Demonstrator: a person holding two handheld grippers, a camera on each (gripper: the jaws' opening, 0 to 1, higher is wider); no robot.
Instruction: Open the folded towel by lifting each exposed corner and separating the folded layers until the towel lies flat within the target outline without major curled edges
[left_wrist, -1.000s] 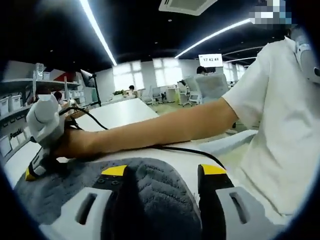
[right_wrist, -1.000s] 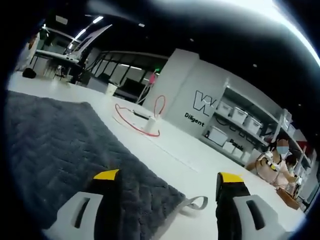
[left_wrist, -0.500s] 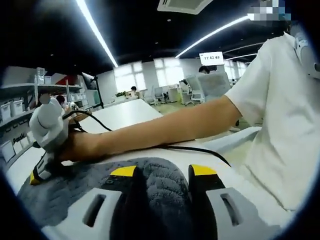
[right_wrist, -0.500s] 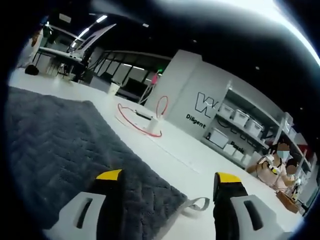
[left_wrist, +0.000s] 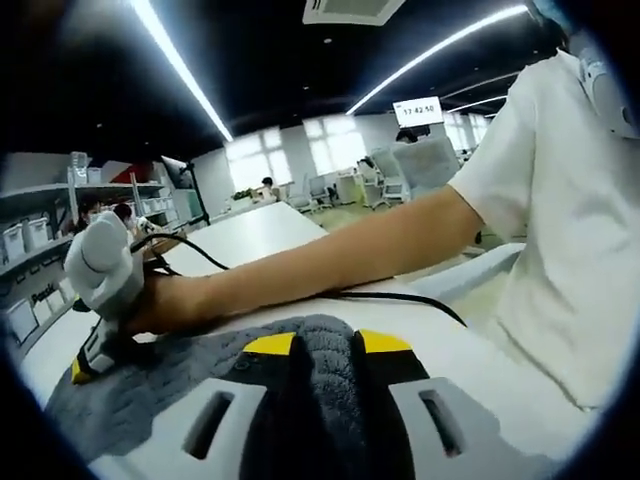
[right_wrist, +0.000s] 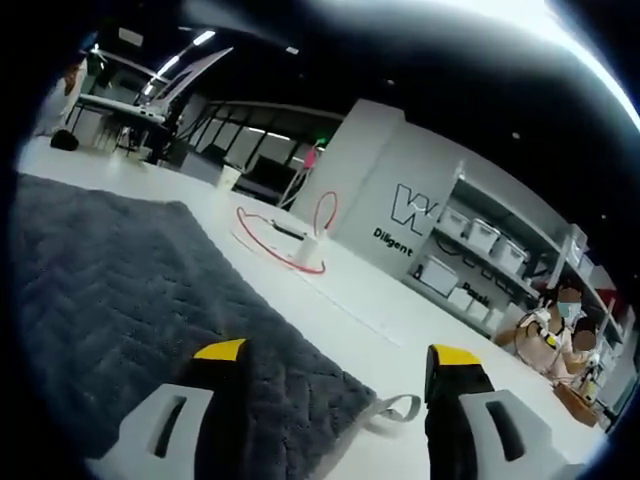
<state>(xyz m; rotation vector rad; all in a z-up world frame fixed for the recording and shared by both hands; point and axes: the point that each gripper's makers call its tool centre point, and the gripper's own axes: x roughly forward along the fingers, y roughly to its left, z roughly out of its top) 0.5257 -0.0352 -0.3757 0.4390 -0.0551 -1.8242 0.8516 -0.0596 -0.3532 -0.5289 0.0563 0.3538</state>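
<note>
We see the grey quilted towel (right_wrist: 130, 300) on the white table (right_wrist: 380, 310), a red cable (right_wrist: 270, 240) behind it, and the left gripper (left_wrist: 325, 345) clamping its fold.

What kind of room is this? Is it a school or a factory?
More likely a big open office or lab. There are shelves with storage bins, long ceiling strip lights, rows of desks with chairs, and large white tables, one holding the grey towel.
</note>
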